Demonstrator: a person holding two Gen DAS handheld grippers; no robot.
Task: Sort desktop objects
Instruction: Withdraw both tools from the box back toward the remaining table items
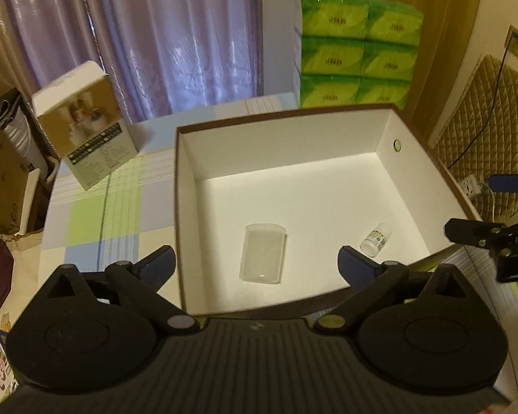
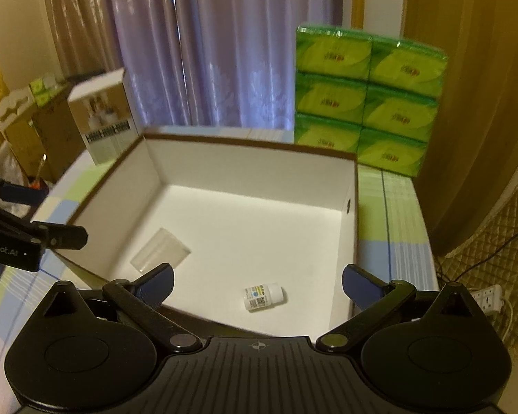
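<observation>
A large open box with white inside and brown rim stands on the checked tablecloth. Inside it a clear plastic cup lies on its side, and a small white bottle lies nearer the right wall. My left gripper hovers open over the box's near edge, nothing between its fingers. The right wrist view shows the same box, the cup at the left and the bottle near the front. My right gripper is open and empty above the near wall. The other gripper's fingers show at the left.
A white and tan carton stands upright left of the box. Stacked green tissue packs rise behind it. Curtains hang at the back. Cardboard boxes and clutter sit off the table's left edge; a power strip lies at the right.
</observation>
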